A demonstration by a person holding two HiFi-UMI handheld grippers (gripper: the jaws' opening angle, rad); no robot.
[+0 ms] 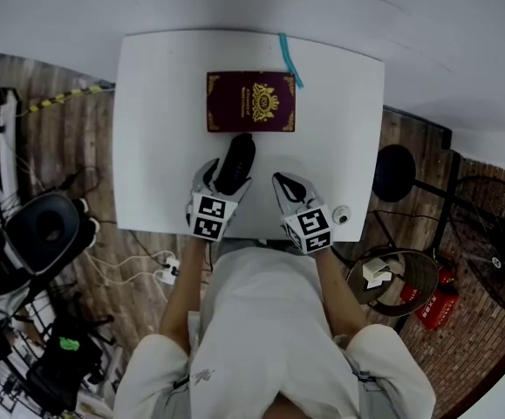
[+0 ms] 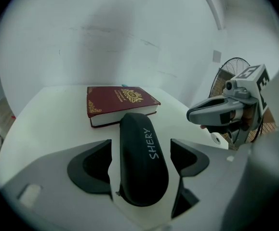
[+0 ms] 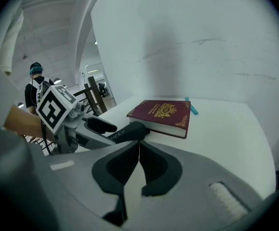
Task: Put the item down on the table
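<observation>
I see the L gripper (image 2: 141,141) w/ jaws spread wide. The black glasses case (image 2: 140,162) marked "SHERY" lies lengthwise btwn them, flat on the white worktop (image 1: 156,129), w/ a thin gap showing on each side, so the pads aren't pressing it. The case's far end sits just beside the near edge of the burgundy book (image 1: 250,101) w/ gold crest, which lies closed mid-worktop; can't tell if they touch. The R gripper (image 3: 139,147) is just to the right of the left one, low over the worktop's near edge, jaws together w/ nothing btwn them. A teal strip (image 1: 290,59) lies at the book's far right corner.
</observation>
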